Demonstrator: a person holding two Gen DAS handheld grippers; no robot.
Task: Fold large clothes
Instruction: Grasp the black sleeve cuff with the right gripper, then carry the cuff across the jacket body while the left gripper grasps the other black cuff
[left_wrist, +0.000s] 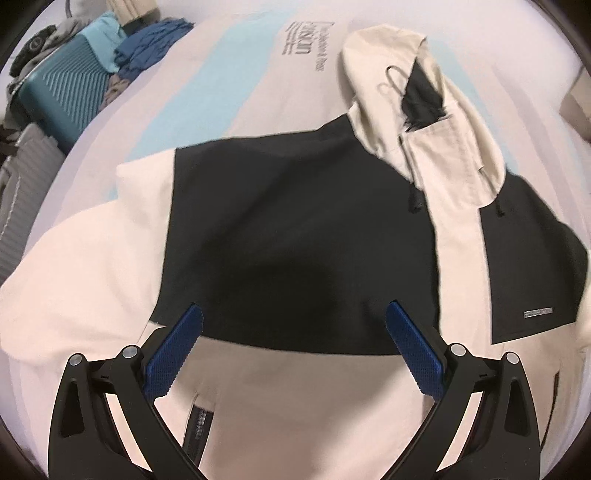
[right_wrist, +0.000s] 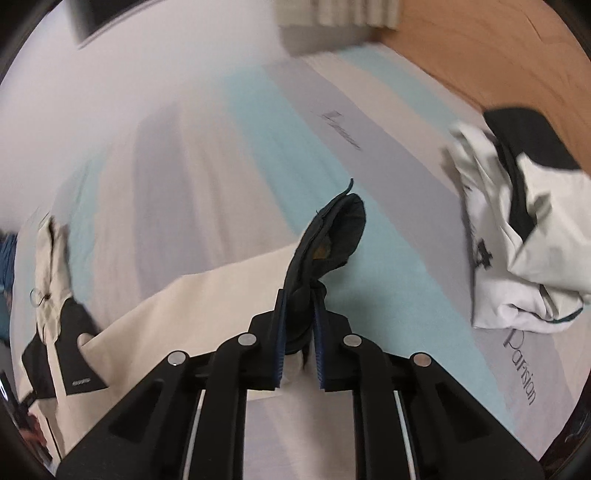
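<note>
Left tongs (left_wrist: 293, 325) gape above jacket (left_wrist: 295, 229); right tongs (right_wrist: 300, 295), angled down, clamp its cuff (right_wrist: 332, 236).

Bed sheet (left_wrist: 236, 77) striped in pale lilac, light blue and cream, with dark printed lettering (left_wrist: 306, 44) near the far end; same lettering seen in the right wrist view too (right_wrist: 522, 363). Teal hard-shell suitcase (left_wrist: 62, 96) with a ribbed chevron panel stands off the bed's left edge, clothes piled on top. Crumpled dark blue fabric (left_wrist: 147, 46) just beside it on the bed edge. Grey ribbed case (left_wrist: 18, 184) below the teal one, partly cut off. Right wrist view: wooden floor (right_wrist: 480, 48) beyond the bed, white-and-black garment bundle (right_wrist: 524, 236) lying on the sheet, blurred.
</note>
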